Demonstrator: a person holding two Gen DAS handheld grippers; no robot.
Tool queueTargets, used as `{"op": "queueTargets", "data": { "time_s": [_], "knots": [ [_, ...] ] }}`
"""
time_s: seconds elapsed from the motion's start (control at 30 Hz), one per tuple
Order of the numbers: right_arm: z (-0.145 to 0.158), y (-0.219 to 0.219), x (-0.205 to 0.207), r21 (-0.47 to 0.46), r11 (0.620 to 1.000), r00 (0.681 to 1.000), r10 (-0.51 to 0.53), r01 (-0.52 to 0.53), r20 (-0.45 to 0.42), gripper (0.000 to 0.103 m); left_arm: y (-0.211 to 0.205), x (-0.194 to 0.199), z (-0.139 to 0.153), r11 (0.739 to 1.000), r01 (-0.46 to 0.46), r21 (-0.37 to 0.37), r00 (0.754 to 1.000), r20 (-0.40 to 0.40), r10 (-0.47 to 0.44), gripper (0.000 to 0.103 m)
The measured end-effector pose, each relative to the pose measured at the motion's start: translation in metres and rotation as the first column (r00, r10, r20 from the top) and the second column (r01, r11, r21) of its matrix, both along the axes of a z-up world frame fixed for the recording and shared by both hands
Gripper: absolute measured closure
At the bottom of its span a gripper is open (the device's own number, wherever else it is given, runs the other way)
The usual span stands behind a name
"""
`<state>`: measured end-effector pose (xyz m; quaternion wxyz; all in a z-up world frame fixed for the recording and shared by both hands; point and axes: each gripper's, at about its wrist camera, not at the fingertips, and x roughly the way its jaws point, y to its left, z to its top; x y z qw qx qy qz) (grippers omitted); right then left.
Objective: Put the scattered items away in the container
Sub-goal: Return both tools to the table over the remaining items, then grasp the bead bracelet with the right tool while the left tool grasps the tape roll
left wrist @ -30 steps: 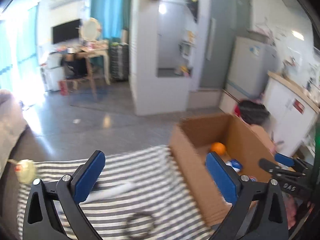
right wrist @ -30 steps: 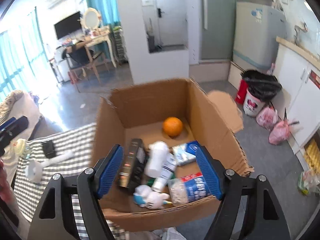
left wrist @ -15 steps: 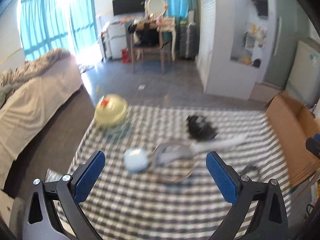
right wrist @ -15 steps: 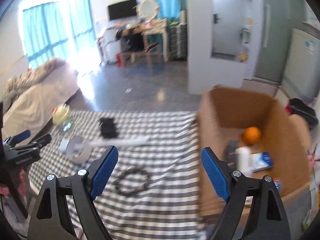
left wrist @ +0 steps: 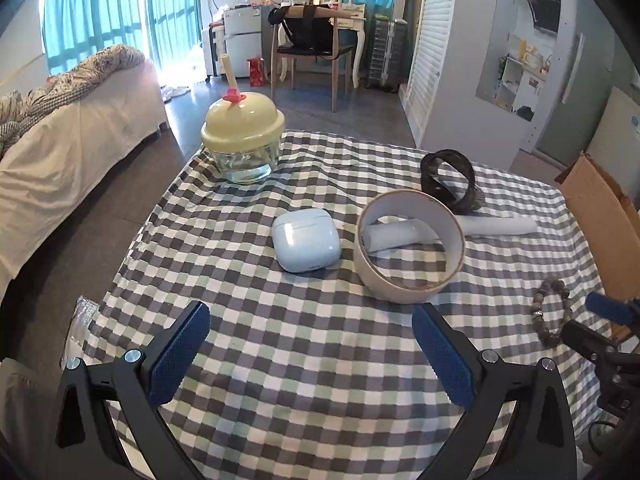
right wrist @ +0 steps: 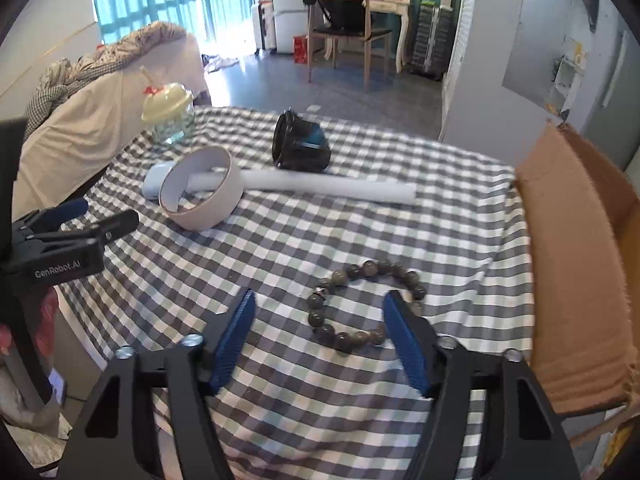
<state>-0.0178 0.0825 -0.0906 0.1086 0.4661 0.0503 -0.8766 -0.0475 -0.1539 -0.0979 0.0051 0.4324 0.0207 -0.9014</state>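
My left gripper [left wrist: 310, 320] hangs open over the checked tablecloth [left wrist: 320, 360], just short of a light blue earbuds case [left wrist: 306, 240] and a cardboard tape ring [left wrist: 410, 246]. A white tube [left wrist: 496, 226] runs through that ring, and a black holder [left wrist: 448, 176] lies behind it. My right gripper [right wrist: 320, 300] is low over a dark bead bracelet [right wrist: 362, 304]. Its jaws are closing; the bracelet lies between them with the right finger over its edge, and the pads do not press it. The cardboard box [right wrist: 572, 260] stands at the table's right edge.
A glass jar with a yellow lid [left wrist: 242, 144] stands at the table's far left corner. A bed [left wrist: 60, 140] lies left of the table. A chair [left wrist: 312, 52] and a desk stand across the floor beyond. My left gripper [right wrist: 108, 212] shows at the left of the right wrist view.
Both views swung from the box to the table and both grippers came down close to the cloth. The right jaws stand narrower than half a second ago, now astride the bracelet.
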Motion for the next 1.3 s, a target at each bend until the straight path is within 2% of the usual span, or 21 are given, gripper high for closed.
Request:
{"op": "queueTargets", "data": {
  "time_s": [0.27, 0.47, 0.6, 0.67, 0.7, 0.73, 0.87, 1.0, 1.3],
  "knots": [
    [-0.022, -0.012, -0.014, 0.036, 0.999, 0.999, 0.005, -0.007, 0.053, 0.050, -0.001, -0.005, -0.006, 1.000, 0.003, 0.006, 1.000, 0.013, -0.003, 0.000],
    [-0.037, -0.025, -0.025, 0.080, 0.996, 0.996, 0.022, -0.029, 0.091, 0.065, 0.003, -0.007, -0.010, 1.000, 0.011, 0.002, 1.000, 0.026, -0.011, 0.000],
    [-0.041, -0.028, -0.028, 0.096, 0.995, 0.996, 0.025, -0.033, 0.087, 0.067, 0.005, -0.008, -0.011, 1.000, 0.015, -0.001, 0.999, 0.030, -0.015, 0.000],
    [-0.042, -0.028, -0.028, 0.095, 0.995, 0.996, 0.021, -0.029, 0.084, 0.076, 0.005, -0.008, -0.011, 1.000, 0.015, -0.003, 0.999, 0.031, -0.015, 0.000],
    [-0.041, -0.028, -0.027, 0.098, 0.995, 0.996, 0.018, -0.026, 0.082, 0.088, 0.006, -0.008, -0.011, 1.000, 0.015, -0.003, 0.999, 0.032, -0.015, 0.000],
    [-0.041, -0.028, -0.027, 0.104, 0.994, 0.997, 0.014, -0.023, 0.080, 0.091, 0.006, -0.008, -0.010, 1.000, 0.015, -0.004, 0.999, 0.031, -0.015, 0.000],
    [-0.036, -0.025, -0.023, 0.096, 0.995, 0.997, 0.014, -0.021, 0.073, 0.092, 0.006, -0.007, -0.010, 1.000, 0.014, -0.005, 0.999, 0.030, -0.014, 0.000],
    [-0.018, -0.016, -0.015, 0.062, 0.998, 1.000, 0.016, -0.018, 0.027, 0.092, 0.006, -0.007, -0.009, 1.000, 0.016, -0.002, 1.000, 0.027, -0.016, 0.000],
    [0.021, 0.005, -0.010, 0.003, 1.000, 0.998, -0.020, 0.020, -0.057, 0.092, 0.023, -0.003, 0.001, 0.996, 0.087, -0.016, 0.996, 0.001, -0.087, 0.000]
  ]
}}
